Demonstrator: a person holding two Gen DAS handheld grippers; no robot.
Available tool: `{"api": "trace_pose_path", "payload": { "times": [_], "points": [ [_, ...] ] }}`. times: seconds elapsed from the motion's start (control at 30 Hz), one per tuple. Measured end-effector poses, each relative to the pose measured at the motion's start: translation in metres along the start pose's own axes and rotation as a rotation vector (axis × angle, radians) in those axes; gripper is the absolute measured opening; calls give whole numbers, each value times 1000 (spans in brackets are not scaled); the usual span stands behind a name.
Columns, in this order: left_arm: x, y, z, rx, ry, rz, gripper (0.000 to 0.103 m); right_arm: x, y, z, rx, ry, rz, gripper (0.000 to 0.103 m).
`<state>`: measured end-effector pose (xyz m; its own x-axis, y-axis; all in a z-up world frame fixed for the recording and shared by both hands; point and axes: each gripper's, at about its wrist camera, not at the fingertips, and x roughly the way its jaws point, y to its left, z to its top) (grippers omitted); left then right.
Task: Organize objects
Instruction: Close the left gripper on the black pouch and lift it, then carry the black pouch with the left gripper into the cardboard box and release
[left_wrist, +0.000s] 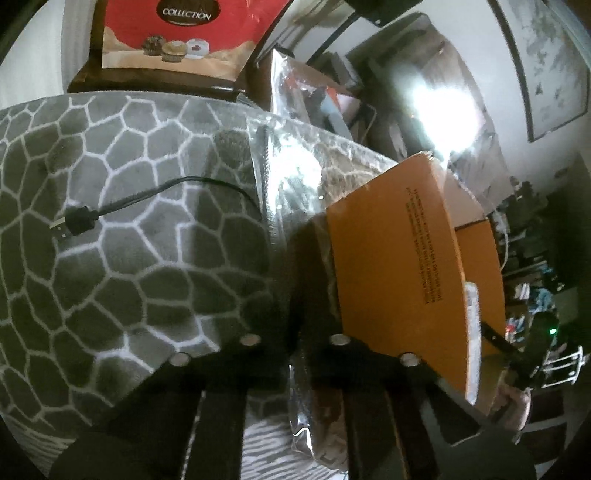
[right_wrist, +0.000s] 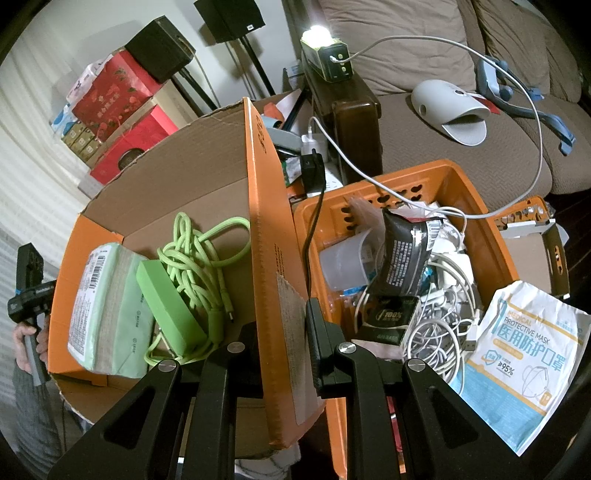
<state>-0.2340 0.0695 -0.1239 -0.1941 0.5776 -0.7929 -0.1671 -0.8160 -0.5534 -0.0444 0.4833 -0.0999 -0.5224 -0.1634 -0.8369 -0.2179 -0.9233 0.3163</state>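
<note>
My left gripper (left_wrist: 291, 332) is shut on a clear plastic bag (left_wrist: 295, 173) and holds it above the grey patterned rug (left_wrist: 110, 240), beside the orange cardboard box (left_wrist: 399, 258). My right gripper (right_wrist: 284, 332) is shut on the orange box's side wall (right_wrist: 269, 229). Inside the box lie a green cable (right_wrist: 199, 258), a green power bank (right_wrist: 170, 306) and a green packet (right_wrist: 107, 306). The left gripper (right_wrist: 29, 291) shows at the left edge of the right wrist view.
An orange basket (right_wrist: 476, 206) right of the box holds white cables, a black pouch (right_wrist: 402, 251) and small boxes. A mask packet (right_wrist: 524, 365) leans at its right. A black USB cable (left_wrist: 77, 221) lies on the rug. A sofa (right_wrist: 461, 147) stands behind.
</note>
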Motion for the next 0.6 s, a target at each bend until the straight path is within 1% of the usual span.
{"api": "trace_pose_path", "payload": {
  "times": [0.13,0.33,0.47,0.6],
  "points": [
    [-15,-4,1,4,-32,-16,2,0,0,0,-2,0,-1,15],
    [-54,-12,6,9,-105,-75,2,0,0,0,-2,0,-1,15],
    [-80,-24,10,10,-159,-119,2,0,-1,0,-1,0,-1,15],
    [-99,-44,10,36,-190,-161,2,0,0,0,-2,0,0,15]
  ]
}}
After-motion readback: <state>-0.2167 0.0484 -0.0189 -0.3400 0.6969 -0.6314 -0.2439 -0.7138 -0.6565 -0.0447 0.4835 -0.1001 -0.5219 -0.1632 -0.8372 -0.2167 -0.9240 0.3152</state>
